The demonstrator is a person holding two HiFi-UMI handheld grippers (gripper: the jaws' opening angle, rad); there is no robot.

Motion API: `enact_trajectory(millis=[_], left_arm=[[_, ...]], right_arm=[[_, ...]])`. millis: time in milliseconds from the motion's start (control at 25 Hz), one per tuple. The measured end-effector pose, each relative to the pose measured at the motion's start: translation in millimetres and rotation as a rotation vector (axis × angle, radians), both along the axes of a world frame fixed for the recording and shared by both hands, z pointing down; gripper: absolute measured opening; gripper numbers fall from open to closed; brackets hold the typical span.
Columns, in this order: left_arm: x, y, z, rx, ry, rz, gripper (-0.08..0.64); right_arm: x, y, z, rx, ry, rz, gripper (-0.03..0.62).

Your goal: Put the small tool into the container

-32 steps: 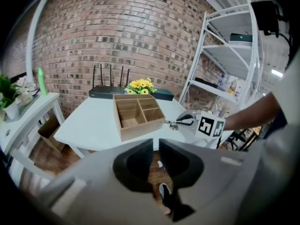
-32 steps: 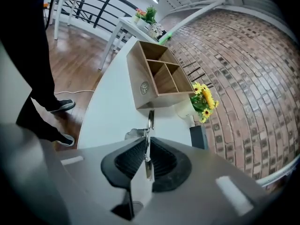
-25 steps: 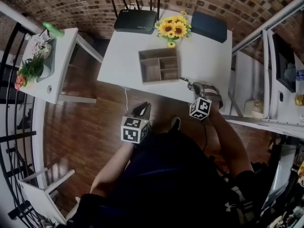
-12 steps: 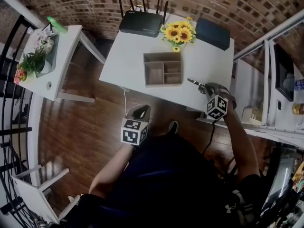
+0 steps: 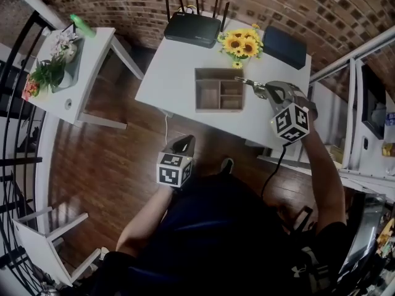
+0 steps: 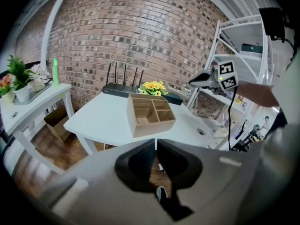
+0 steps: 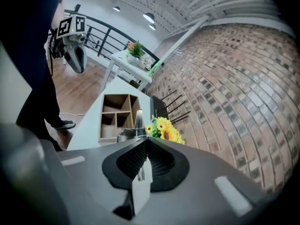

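Note:
The wooden container (image 5: pixel 219 90) with several compartments stands on the white table (image 5: pixel 176 66). My right gripper (image 5: pixel 264 90) hovers just right of it, shut on the small metal tool (image 5: pixel 247 82), whose tip points at the container's right rim. In the right gripper view the tool (image 7: pixel 138 121) sticks out between the shut jaws (image 7: pixel 146 140), over the container (image 7: pixel 117 117). My left gripper (image 5: pixel 182 144) hangs shut and holding nothing in front of the table, over the wooden floor. Its own view shows shut jaws (image 6: pixel 155 142) and the container (image 6: pixel 150 114) beyond.
A black router (image 5: pixel 195 28), sunflowers (image 5: pixel 242 44) and a dark flat box (image 5: pixel 284 47) line the table's far edge. A side table (image 5: pixel 86 66) with potted plants and a green bottle (image 5: pixel 83 26) stands left. A white metal rack (image 5: pixel 358 73) stands right.
My right gripper carried the tool from the table's front right edge forward to beside the container's right rim. The left gripper stayed put.

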State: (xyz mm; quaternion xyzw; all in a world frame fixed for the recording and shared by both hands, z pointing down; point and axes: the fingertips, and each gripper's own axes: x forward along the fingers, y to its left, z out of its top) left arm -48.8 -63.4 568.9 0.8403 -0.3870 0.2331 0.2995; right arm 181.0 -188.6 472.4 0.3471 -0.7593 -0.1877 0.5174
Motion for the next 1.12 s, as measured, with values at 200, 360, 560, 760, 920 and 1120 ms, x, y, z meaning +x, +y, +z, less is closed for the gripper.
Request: enact_trajectory(millis=[200,360,560,760,920,1120], left_arm=[[-15,3,1,0.0,0.002,-0.055,0.012],[-32,7,-1,-0.005,0.004,-0.111,0.011],[-50,11,3,-0.01,0.008,-0.188,0.009],[-58,18,4,-0.024,0.01,-0.224,0.006],[-64,19,5,-0.025,0.008,-0.245,0.005],[-72,16,6,-0.031,0.011,-0.266,0.005]], right_arm=[[-48,-26,-10,0.034,0.018,-0.1,0.014],[-83,-39,6,0.006,0.023,-0.158,0.014],[-108,-51,22,-0.032,0.018,-0.201,0.014],[-118,-64,35,-0.049,0.027,-0.211,0.014],[-123,-71,47,-0.062,0.037,-0.214,0.014],[-123,-72,58,-0.075,0.07,-0.227,0.014]])
